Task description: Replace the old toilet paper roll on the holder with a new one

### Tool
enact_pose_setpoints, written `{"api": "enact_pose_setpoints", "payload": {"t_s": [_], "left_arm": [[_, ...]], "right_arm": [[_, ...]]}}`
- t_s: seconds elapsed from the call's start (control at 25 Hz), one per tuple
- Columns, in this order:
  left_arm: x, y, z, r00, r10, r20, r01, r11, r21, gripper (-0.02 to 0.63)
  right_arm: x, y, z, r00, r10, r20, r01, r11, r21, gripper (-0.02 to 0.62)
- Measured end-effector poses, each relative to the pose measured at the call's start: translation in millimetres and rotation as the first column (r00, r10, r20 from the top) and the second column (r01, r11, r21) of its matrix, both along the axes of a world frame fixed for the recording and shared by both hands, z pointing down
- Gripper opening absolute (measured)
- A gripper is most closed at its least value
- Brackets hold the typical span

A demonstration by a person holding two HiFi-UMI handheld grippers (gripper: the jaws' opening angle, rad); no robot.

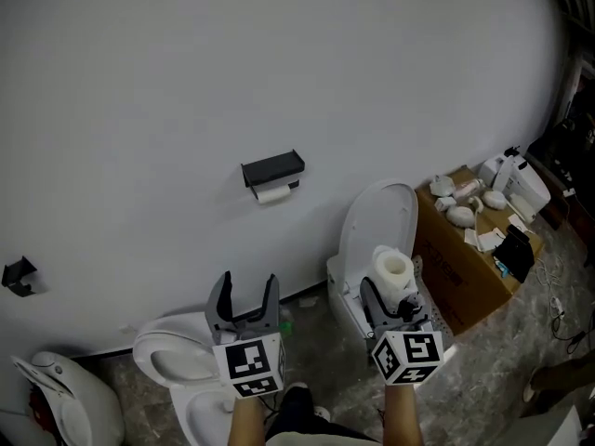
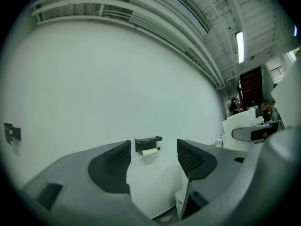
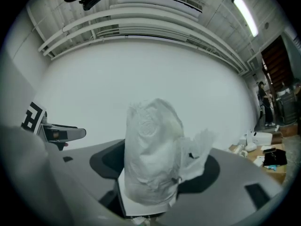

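A black toilet paper holder (image 1: 272, 168) is fixed to the white wall, with a thin, nearly spent roll (image 1: 272, 192) hanging under it; the holder (image 2: 148, 142) and the old roll (image 2: 149, 151) also show between the left jaws, far off. My left gripper (image 1: 245, 299) is open and empty, pointing level at the wall. My right gripper (image 1: 391, 297) is shut on a full white toilet paper roll (image 1: 392, 271), held upright. In the right gripper view the new roll (image 3: 153, 152) fills the gap between the jaws, a torn flap hanging at its right.
A white toilet (image 1: 370, 240) with its lid up stands below the right gripper, another toilet bowl (image 1: 177, 356) below the left. A cardboard box (image 1: 465, 268) with bottles and small items on top sits at the right. A black bracket (image 1: 19, 275) is on the wall, far left.
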State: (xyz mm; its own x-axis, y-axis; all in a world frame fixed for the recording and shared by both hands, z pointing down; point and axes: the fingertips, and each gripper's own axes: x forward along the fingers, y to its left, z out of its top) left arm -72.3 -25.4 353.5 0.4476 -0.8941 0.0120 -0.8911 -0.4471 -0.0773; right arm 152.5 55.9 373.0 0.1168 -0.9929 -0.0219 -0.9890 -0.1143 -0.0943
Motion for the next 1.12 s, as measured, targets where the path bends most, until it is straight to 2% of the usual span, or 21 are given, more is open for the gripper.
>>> {"api": "enact_pose_setpoints", "payload": {"t_s": [0.24, 0.76, 1.12], "left_arm": [[13, -36, 9, 1.0, -0.013, 0.022, 0.013, 1.0, -0.006, 0.291], [54, -170, 8, 1.0, -0.014, 0.022, 0.014, 1.0, 0.01, 0.291], [58, -241, 5, 0.999, -0.035, 0.032, 0.034, 0.999, 0.026, 0.291]], "right_arm": [[12, -43, 13, 1.0, -0.022, 0.015, 0.023, 1.0, -0.019, 0.309], [55, -181, -3, 0.999, -0.034, -0.022, 0.034, 0.999, 0.008, 0.309], [67, -260, -10, 0.999, -0.046, -0.022, 0.047, 0.999, 0.025, 0.31]]}}
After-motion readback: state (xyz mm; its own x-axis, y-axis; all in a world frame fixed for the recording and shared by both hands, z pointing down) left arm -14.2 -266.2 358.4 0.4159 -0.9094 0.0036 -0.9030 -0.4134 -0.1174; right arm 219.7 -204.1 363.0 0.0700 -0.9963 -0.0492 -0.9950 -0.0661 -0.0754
